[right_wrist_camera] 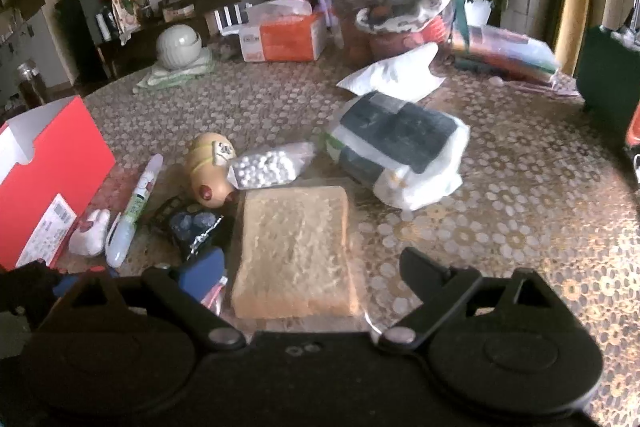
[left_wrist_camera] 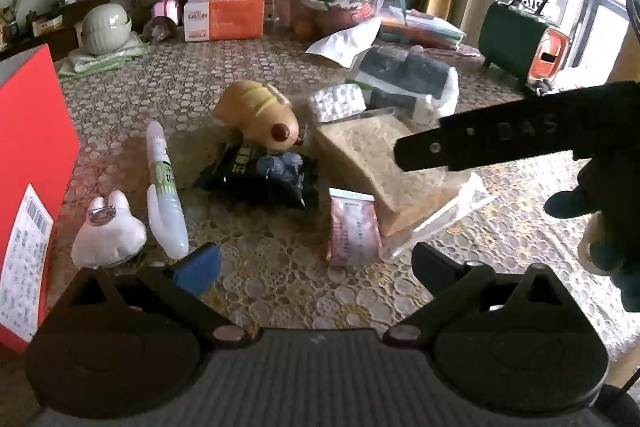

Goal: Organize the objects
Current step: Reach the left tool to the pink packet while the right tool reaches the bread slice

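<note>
Both grippers hover above the lace-covered table with jaws released, empty; the left gripper faces a pink packet, which the right wrist view barely shows. The right gripper sits over the bagged bread, its view revealing the red box stands open; the left view alone catches a gloved hand behind the other tool.

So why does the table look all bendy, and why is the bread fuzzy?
Both views use fisheye lenses, so the table curves toward the edges. In the right wrist view the bread is blurred; in the left wrist view, window light glares while the room's back stays dark.
</note>
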The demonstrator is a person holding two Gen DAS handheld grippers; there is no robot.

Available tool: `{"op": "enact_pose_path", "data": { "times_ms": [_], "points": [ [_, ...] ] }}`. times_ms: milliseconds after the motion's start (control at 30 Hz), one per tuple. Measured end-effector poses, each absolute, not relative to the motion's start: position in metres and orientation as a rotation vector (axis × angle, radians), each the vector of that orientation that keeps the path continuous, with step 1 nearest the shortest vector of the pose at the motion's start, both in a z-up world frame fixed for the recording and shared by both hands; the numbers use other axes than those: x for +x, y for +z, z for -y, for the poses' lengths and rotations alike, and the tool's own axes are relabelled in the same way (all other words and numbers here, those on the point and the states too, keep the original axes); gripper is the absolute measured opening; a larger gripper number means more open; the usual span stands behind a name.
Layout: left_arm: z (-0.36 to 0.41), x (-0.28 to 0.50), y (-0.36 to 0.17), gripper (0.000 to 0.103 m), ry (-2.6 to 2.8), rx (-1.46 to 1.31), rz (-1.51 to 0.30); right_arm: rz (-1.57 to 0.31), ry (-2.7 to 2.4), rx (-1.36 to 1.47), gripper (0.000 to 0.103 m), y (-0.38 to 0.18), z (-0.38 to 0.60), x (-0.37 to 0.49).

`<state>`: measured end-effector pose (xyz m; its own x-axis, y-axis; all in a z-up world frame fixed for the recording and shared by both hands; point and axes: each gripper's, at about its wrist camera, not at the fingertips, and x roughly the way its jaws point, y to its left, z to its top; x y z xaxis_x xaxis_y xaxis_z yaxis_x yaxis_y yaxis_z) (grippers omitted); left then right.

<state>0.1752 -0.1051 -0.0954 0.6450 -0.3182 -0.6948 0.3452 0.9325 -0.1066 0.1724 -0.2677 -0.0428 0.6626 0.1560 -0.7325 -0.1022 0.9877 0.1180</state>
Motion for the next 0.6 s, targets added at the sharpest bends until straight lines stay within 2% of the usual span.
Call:
{"op": "enact_pose_path", "data": {
  "times_ms": [267, 400, 600],
  "points": [
    [0.107, 0.183, -0.099, 0.097, -0.383, 0.04, -0.774, -0.873, 0.145, 0.063, 0.092, -0.057, 0.251, 0.195],
    [0.112, 0.18, -0.098, 0.086, -0.413, 0.065, -0.75, -0.885, 0.118, 0.033, 0.091, -0.064, 0.244, 0.202],
    [0.111, 0.179, -0.098, 0.085, -0.435, 0.054, -0.747, -0.914, 0.094, 0.019, 0.087, -0.074, 0.243, 0.207]
  ]
}}
